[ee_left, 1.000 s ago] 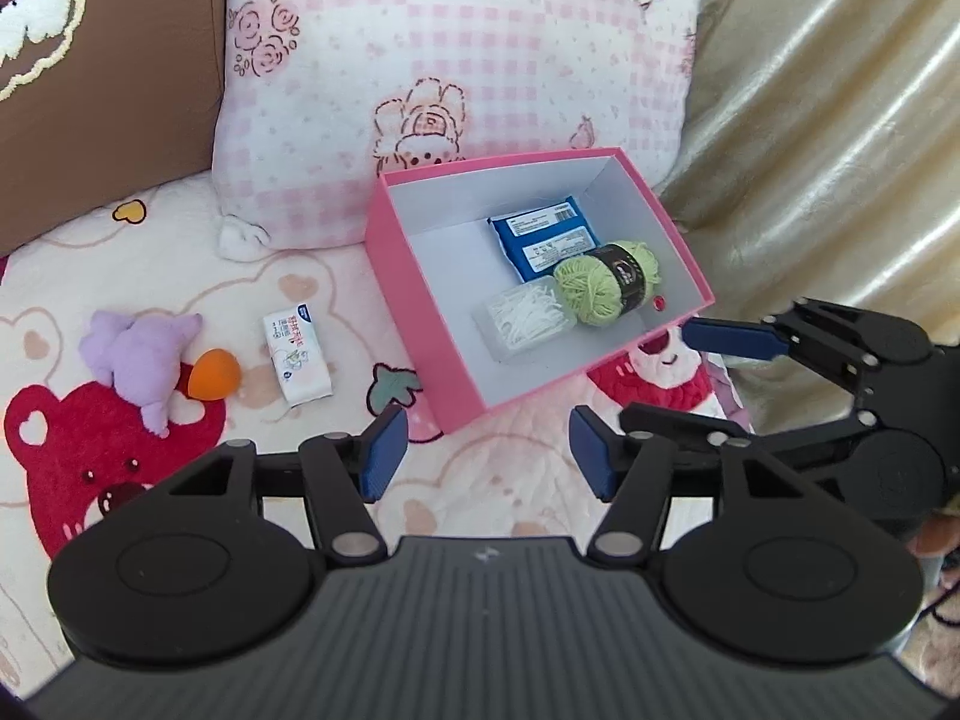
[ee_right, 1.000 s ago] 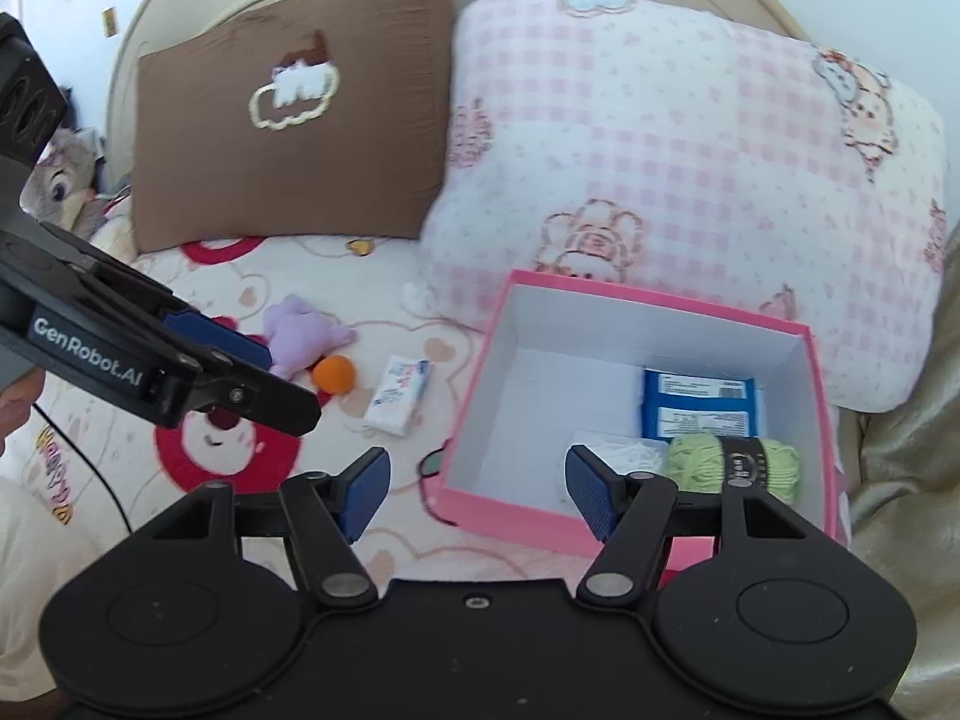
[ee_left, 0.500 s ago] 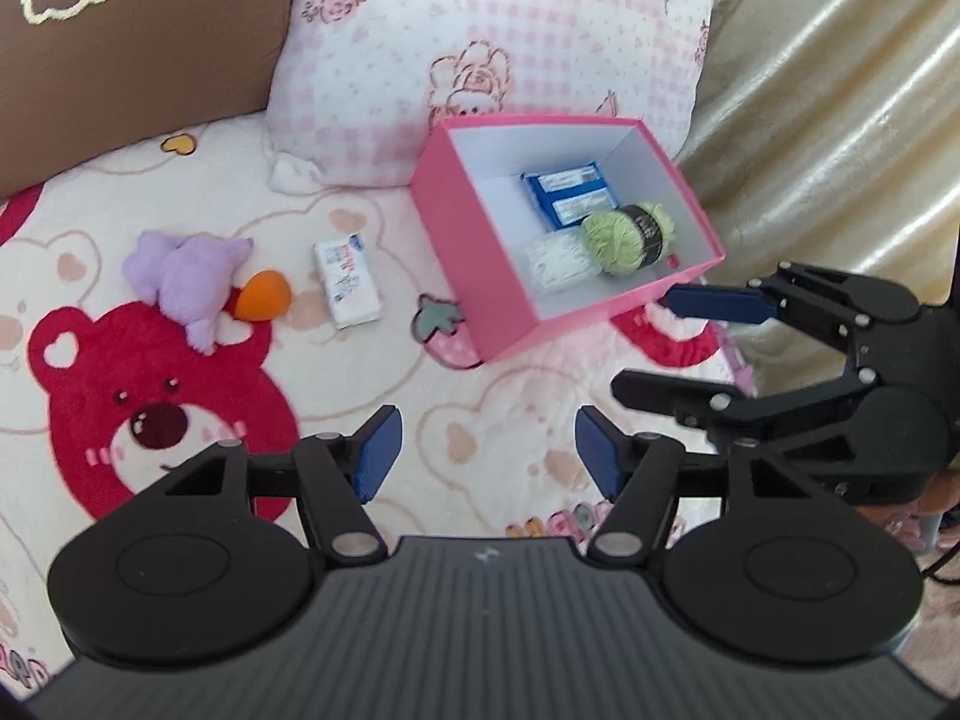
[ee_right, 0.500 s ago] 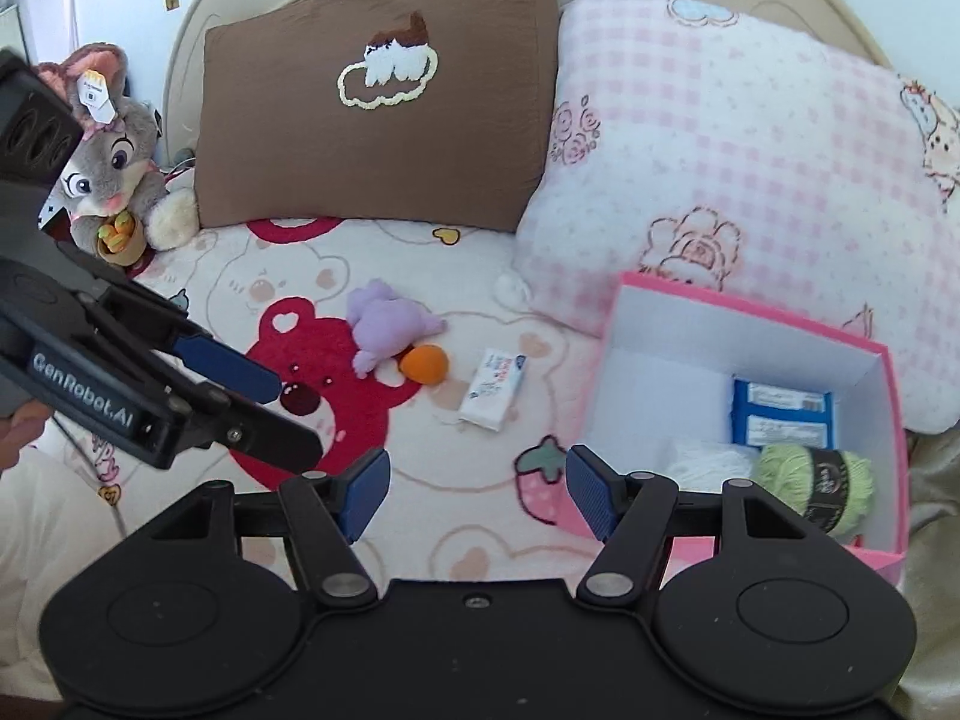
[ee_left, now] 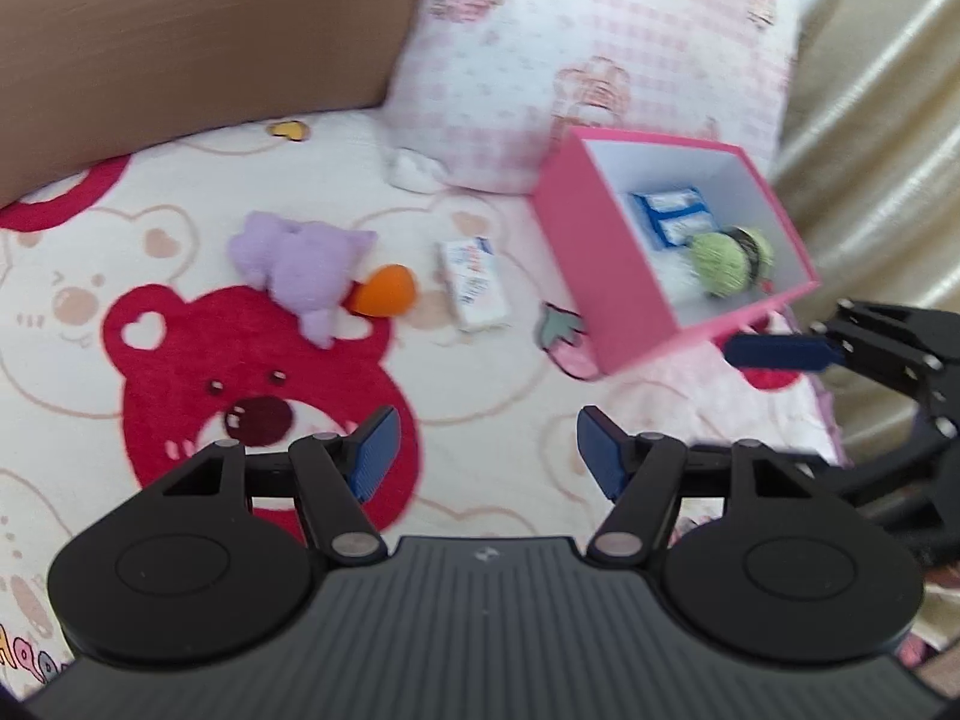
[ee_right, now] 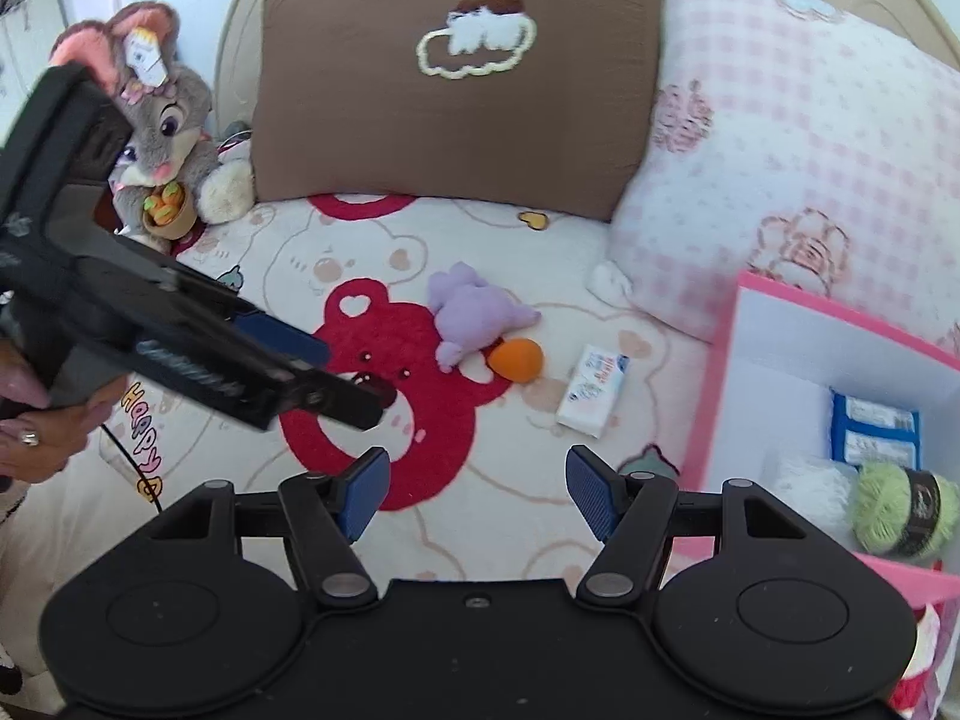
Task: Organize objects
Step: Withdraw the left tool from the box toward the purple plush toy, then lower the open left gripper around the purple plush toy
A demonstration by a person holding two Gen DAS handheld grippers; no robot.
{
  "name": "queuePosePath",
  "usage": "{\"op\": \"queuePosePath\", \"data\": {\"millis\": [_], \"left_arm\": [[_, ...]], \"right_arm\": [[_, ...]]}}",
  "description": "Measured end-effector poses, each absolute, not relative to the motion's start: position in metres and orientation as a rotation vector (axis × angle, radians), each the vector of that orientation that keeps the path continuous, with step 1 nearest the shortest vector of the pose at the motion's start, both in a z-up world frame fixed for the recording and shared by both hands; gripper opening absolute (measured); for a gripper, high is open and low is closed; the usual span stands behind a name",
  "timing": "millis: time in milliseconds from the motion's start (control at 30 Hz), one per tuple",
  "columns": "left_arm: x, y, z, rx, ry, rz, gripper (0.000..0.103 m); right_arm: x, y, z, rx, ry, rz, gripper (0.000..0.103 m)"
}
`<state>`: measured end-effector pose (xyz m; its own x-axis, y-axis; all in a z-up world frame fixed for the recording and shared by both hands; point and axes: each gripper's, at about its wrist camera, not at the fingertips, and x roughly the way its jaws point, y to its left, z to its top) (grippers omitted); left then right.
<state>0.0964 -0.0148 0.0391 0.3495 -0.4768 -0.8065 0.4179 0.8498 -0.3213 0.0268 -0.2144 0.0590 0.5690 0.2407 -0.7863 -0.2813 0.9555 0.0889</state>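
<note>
Three items in pink box (ee_left: 606, 276): blue packet (ee_left: 672, 217), green yarn (ee_left: 723, 261), white bundle (ee_right: 807, 489); both jaws open, empty.

Both tools — left (ee_left: 483, 450), right (ee_right: 477, 492) — hang empty, jaws apart.

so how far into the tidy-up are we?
Partly done. The pink box already holds a blue packet, a green yarn ball and something white that is too blurred to name. Nothing is in hand: left gripper and right gripper are both open and empty. Left on the bedspread: purple plush, orange toy and white packet.
</note>
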Motion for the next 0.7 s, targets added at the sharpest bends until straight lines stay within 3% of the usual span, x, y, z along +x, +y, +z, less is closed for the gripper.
{"op": "queuePosePath", "data": {"millis": [700], "left_arm": [[0.149,0.047,-0.028,-0.228,1.063,-0.462,0.063]], "right_arm": [[0.087,-0.149,0.010,-0.213,0.810,0.361,0.070]]}}
